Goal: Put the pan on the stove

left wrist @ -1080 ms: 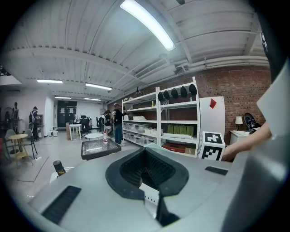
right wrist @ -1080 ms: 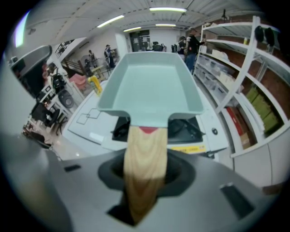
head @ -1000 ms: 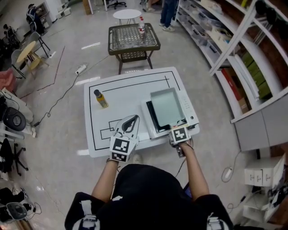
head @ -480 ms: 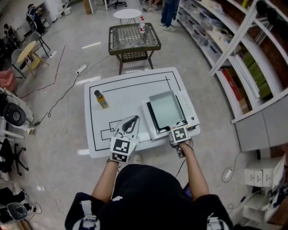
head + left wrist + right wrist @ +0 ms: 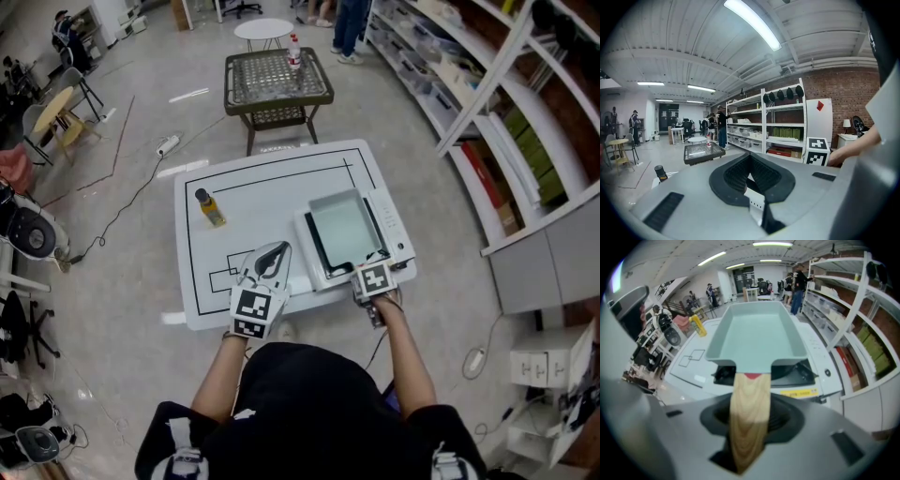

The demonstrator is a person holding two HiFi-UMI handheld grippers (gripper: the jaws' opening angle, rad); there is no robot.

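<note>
A pale green rectangular pan (image 5: 343, 225) rests flat on the white stove (image 5: 395, 228) at the table's right edge. Its wooden handle (image 5: 749, 411) points back at me. My right gripper (image 5: 371, 266) is at the stove's near edge with that handle between its jaws. The jaws are opening, and dark gaps show on both sides of the wood. The right gripper view looks straight into the pan (image 5: 757, 331) above the stove (image 5: 820, 376). My left gripper (image 5: 275, 251) hovers over the table's front, shut and empty, left of the stove.
A yellow oil bottle (image 5: 209, 206) stands at the left of the white table (image 5: 262, 192), which has black outlines drawn on it. A wicker side table (image 5: 277, 80) stands beyond it. Shelving (image 5: 487, 112) runs along the right. People stand far off.
</note>
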